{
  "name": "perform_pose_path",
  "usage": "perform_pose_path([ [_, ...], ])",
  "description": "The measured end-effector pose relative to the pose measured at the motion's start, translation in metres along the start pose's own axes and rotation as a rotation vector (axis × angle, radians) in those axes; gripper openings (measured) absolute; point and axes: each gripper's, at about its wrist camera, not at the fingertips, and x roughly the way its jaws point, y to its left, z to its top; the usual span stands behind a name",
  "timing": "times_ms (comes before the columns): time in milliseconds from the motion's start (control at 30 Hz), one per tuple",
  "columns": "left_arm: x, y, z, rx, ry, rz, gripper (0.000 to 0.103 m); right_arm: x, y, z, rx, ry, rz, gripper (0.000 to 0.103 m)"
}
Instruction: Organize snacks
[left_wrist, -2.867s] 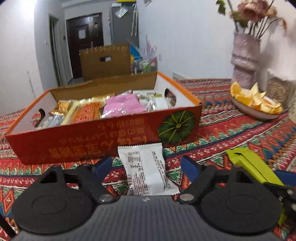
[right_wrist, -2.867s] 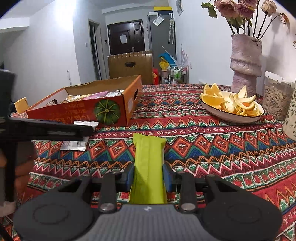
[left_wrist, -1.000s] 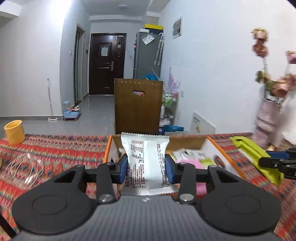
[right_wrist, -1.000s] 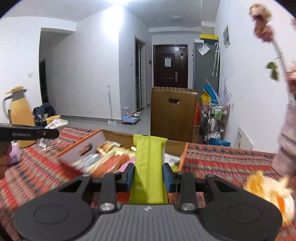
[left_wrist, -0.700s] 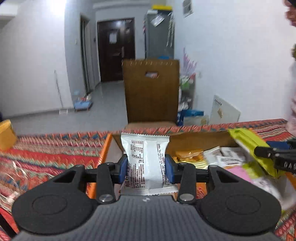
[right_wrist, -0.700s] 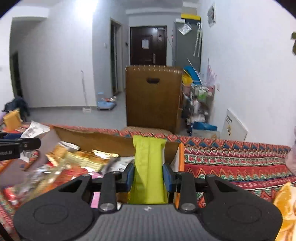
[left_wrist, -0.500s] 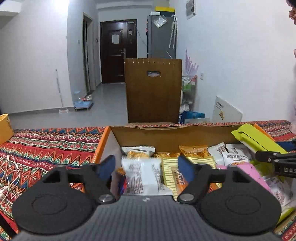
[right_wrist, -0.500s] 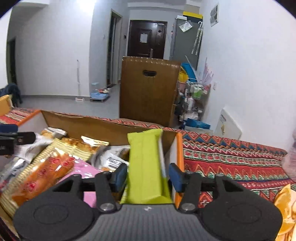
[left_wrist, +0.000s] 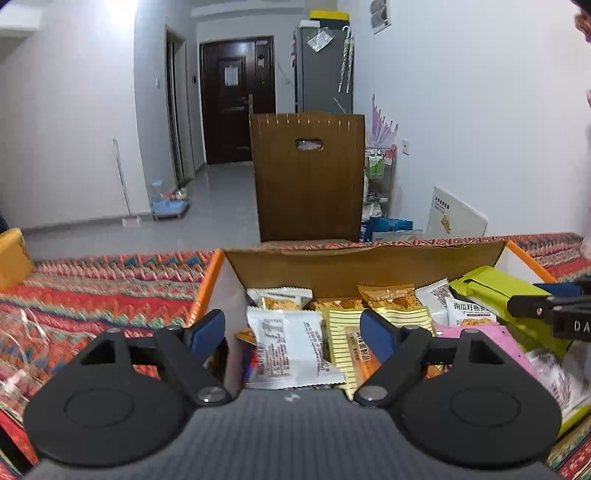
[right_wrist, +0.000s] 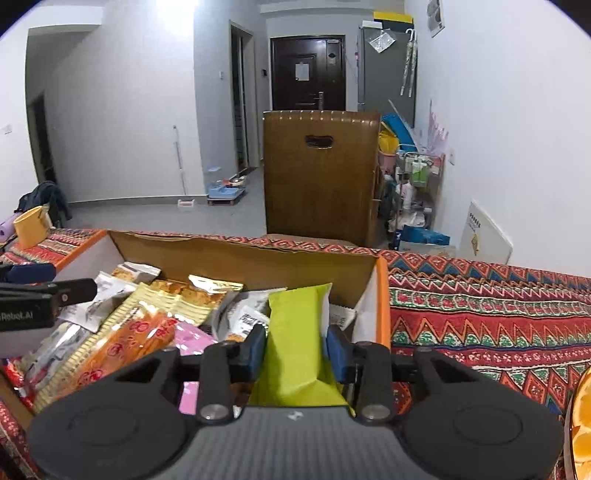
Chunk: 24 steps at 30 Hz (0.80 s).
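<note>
Drop-off step, both hands over the snack box (left_wrist: 369, 258). Box sits lower centre of both views, on the counter (right_wrist: 480, 317) under a red patterned cloth.

Left gripper (left_wrist: 293, 330): fingers have just been opening and stand spread wide, pinching nothing. The white packet (left_wrist: 288, 347) lies between them but clear of both pads, resting on the heap at the box's left end. Released, by the look of it.

Right gripper (right_wrist: 295, 349): fingers have just been closing again. The green packet (right_wrist: 297, 332) stands upright between the blue pads, which seem to touch its sides; I read it as pinched. Its top leans toward the box's right-hand wall, lower centre of the right wrist view.

Next, as I judge it: the right fingers need to part so the green packet drops in, then both grippers lift straight up and back, clear of the cardboard rim.

In the way: the box is crowded already — yellow striped packet (left_wrist: 351, 325), orange packet (right_wrist: 140, 339), pink packet (left_wrist: 487, 339) and several more. The green one may end propped on edge against the wall rather than flat. The two grippers work close together over the same box; each shows at the edge of the other's view.

Around: brown chair back (right_wrist: 319, 177) beyond the counter, dark door (right_wrist: 308, 74) upper centre, yellow cup (right_wrist: 31, 225) at far left, orange fruit pieces (right_wrist: 581, 424) at lower right edge.
</note>
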Motion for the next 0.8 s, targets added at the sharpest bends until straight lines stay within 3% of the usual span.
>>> perform_pose_path([
  [67,-0.015,0.001,0.004,0.015,-0.032,-0.005,0.083,-0.005,0.0,0.003,0.0,-0.011,-0.004,0.036],
  [167,-0.043,0.011,0.013,-0.044,-0.078,-0.034,0.089,-0.024,-0.004,0.012,0.024,-0.061,0.008,0.041],
  [267,-0.069,0.02,0.025,-0.065,-0.062,-0.04,0.089,-0.051,-0.001,0.022,0.016,-0.122,-0.011,0.044],
  [500,-0.159,0.051,0.035,-0.09,-0.116,-0.064,0.09,-0.143,0.024,0.023,-0.015,-0.23,0.051,0.057],
  [533,-0.175,0.053,0.033,-0.096,-0.127,-0.064,0.09,-0.159,0.029,0.021,-0.039,-0.24,0.057,0.059],
  [633,-0.228,0.058,0.016,-0.083,-0.184,-0.083,0.091,-0.217,0.041,0.005,-0.084,-0.29,0.048,0.079],
  [800,-0.326,0.053,-0.04,-0.078,-0.282,-0.082,0.101,-0.313,0.061,-0.052,-0.125,-0.361,0.004,0.093],
])
